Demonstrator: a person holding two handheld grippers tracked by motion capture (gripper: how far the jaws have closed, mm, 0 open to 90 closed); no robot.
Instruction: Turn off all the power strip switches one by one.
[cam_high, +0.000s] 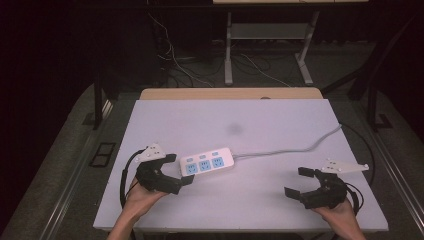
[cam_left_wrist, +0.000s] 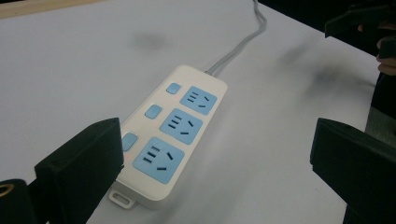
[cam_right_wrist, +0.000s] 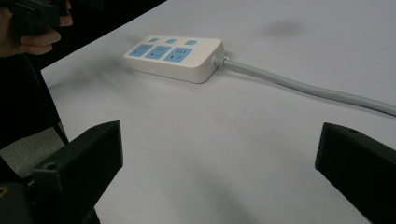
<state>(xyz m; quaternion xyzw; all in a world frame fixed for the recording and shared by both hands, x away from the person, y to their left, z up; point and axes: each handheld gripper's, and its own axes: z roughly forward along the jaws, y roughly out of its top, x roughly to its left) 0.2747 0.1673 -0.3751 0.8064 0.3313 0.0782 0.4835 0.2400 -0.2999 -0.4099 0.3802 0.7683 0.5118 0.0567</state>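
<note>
High view first: a white power strip (cam_high: 207, 161) lies flat on the pale counter (cam_high: 260, 120), a bit left of centre and toward the near edge, with its grey cable (cam_high: 295, 148) running off to the right and over the far right side. The left claw (cam_high: 181, 170) sits right at the strip's left end, jaws spread on either side of that end, one maybe just touching, hard to say. The right claw (cam_high: 300, 181) is well apart from the strip, near the right near corner, jaws wide and holding nothing.

Left gripper view: the strip (cam_left_wrist: 175, 133) is right there between the two black jaws, three blue sockets (cam_left_wrist: 181, 125) face up and three small blue switches (cam_left_wrist: 153, 112) along one side. The near end with its little mounting tab is level with the jaw on the left, which looks to be just beside it or brushing it. Jaws are released, nothing squeezed yet. The other claw (cam_left_wrist: 364, 32) peeks in at the top right.

Right gripper view: the strip (cam_right_wrist: 175, 55) is far off toward the upper left, cable (cam_right_wrist: 303, 88) trailing across to the right. This claw's jaws stand wide open over bare counter. A hand (cam_right_wrist: 35, 32) with the other gripper shows at the top left.

So my read: it's barely started. The left claw looks lined up to grab or nudge the strip's end, but no grip is made, nothing is plugged in, and the strip is lying flat. Pretty much everything is still left to do.
</note>
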